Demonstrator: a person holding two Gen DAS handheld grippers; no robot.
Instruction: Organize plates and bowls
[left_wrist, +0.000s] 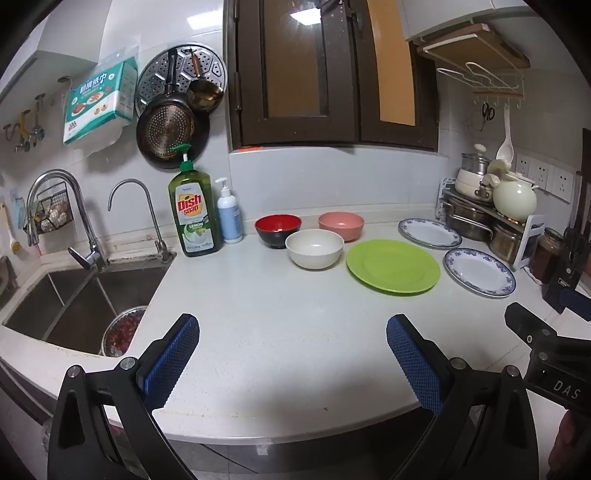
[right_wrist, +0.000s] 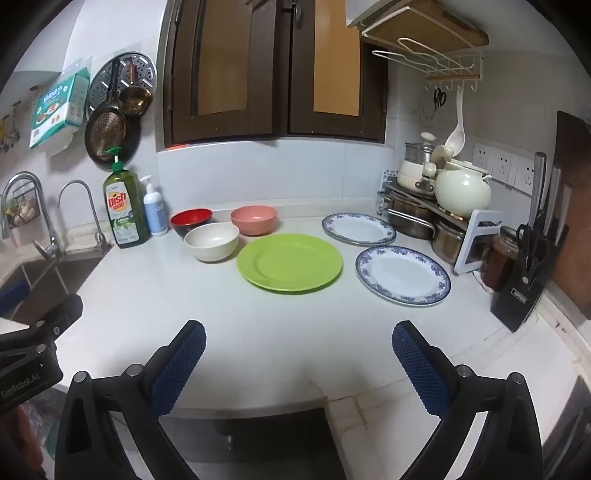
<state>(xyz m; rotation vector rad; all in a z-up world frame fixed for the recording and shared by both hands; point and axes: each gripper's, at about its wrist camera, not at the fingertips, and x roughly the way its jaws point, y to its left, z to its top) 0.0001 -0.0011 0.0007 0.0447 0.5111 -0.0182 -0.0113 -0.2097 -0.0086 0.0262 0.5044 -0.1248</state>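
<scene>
Tools: left (left_wrist: 291, 354), right (right_wrist: 297, 360) spread, empty | green plate (right_wrist: 289, 263) untouched

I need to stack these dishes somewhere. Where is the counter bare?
Bare: the front counter between the sink and the green plate. Crowded: the back, with bowls, soap bottle, blue-rimmed plates and pot rack.

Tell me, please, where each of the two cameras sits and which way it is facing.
Left wrist view: sits on the left claw, above the counter's near edge, facing the back wall; its own open blue fingers show, and the right claw at right.
Right wrist view: sits on the right claw, further right, facing the same way; its own open fingers show, and the left claw at left.
Shared: green plate, white bowl, dish soap bottle.
</scene>
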